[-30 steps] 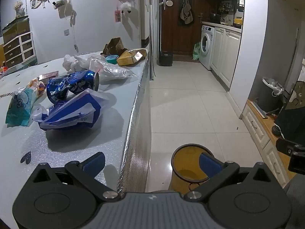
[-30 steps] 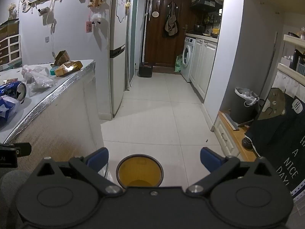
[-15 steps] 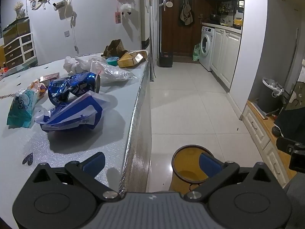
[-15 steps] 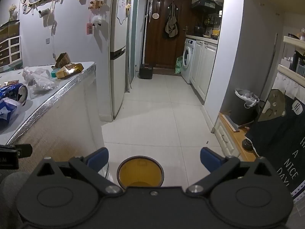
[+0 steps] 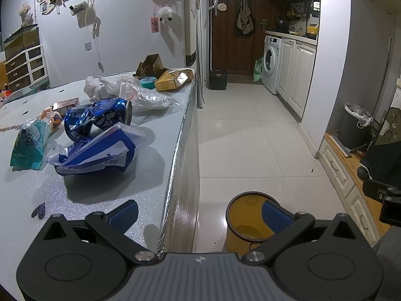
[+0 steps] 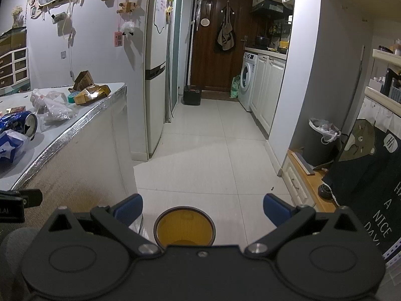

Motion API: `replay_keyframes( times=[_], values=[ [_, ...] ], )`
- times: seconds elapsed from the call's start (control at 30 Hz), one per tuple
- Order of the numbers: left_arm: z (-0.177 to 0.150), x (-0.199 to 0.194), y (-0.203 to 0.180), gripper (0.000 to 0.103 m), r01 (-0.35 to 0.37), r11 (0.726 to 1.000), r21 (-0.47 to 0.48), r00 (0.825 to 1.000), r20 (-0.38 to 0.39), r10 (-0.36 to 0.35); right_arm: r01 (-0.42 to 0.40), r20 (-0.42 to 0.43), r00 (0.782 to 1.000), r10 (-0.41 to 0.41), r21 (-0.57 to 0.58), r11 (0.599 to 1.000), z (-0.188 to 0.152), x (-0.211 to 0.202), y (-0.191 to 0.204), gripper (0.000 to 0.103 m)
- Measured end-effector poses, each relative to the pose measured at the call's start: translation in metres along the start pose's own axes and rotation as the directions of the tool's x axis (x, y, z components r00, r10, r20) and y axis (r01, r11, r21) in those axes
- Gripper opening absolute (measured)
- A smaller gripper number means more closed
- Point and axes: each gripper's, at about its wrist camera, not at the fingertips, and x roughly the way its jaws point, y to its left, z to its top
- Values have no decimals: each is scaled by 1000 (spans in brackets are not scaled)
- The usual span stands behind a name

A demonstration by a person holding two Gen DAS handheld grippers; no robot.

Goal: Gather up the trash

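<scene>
**Reaching for the first piece of trash**

Left gripper [image 5: 198,212] spread wide and empty, hovering over the near corner of the table [image 5: 140,190], one blue pad above the tabletop and the other in line with the yellow bin [image 5: 246,222] on the floor. Right gripper [image 6: 202,207] also wide and empty, held over the same yellow bin [image 6: 184,229].

Best probably to start with the nearest item, the blue-and-white wrapper [image 5: 97,150]: to come in low and level, to close on a thick fold and not on a loose flap, because thin plastic film slips and collapses. Behind it and touching it, the crushed blue can [image 5: 97,121]: dented metal, lying on its side, likely to roll if pushed. Left of these, a teal packet [image 5: 28,145], soft and crinkled. Farther along, a clear plastic bag [image 5: 146,97], a torn cardboard box [image 5: 173,80] and a brown paper bag [image 5: 150,66]. Tabletop glittery, with a shiny metallic edge; bin round, smooth, open at the top, apparently still empty.
</scene>
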Motion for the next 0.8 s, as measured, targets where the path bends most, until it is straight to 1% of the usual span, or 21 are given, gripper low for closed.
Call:
replay_keyframes(
  times=[0.27, 0.3, 0.53, 0.6, 0.8],
  values=[
    [0, 0, 0, 103, -1, 1000, -1, 1000, 3, 1, 0, 2, 1000, 0, 0, 1000, 0, 0, 0, 103],
    [7, -6, 4, 103, 0, 1000, -1, 1000, 4, 0, 0, 2, 1000, 0, -1, 1000, 0, 0, 0, 103],
    [9, -8, 4, 103, -1, 1000, 1, 1000, 3, 1, 0, 2, 1000, 0, -1, 1000, 0, 0, 1, 103],
    [16, -13, 0, 103, -1, 1000, 1, 1000, 2, 1, -1, 2, 1000, 1, -2, 1000, 1, -3, 1, 103],
    [18, -15, -4, 103, -2, 1000, 1, 1000, 3, 2, -1, 2, 1000, 1, -1, 1000, 2, -3, 1, 103]
  ],
)
